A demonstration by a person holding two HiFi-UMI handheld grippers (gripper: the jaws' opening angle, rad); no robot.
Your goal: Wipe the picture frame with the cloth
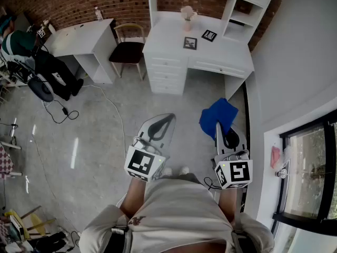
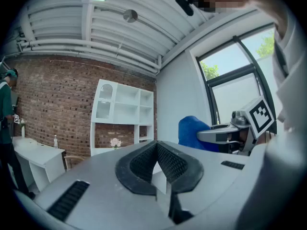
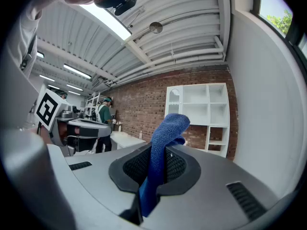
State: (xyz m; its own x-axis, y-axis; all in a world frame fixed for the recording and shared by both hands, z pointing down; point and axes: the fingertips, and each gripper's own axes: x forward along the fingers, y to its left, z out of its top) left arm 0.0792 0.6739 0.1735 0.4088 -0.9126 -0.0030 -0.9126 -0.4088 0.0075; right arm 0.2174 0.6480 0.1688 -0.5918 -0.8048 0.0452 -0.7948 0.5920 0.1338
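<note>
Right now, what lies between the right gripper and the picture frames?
Head view: only bare grey floor, then the white desk's front, separates the right gripper and its blue cloth from the picture frames.

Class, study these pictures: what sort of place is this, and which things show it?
Probably a study corner staged inside a workshop: a white desk with drawers and shelves against a brick wall, a chair beside it, and cables trailing over the bare concrete floor.

Grey left tongs (image 1: 167, 118), black-white marker cube (image 1: 142, 163)
</note>
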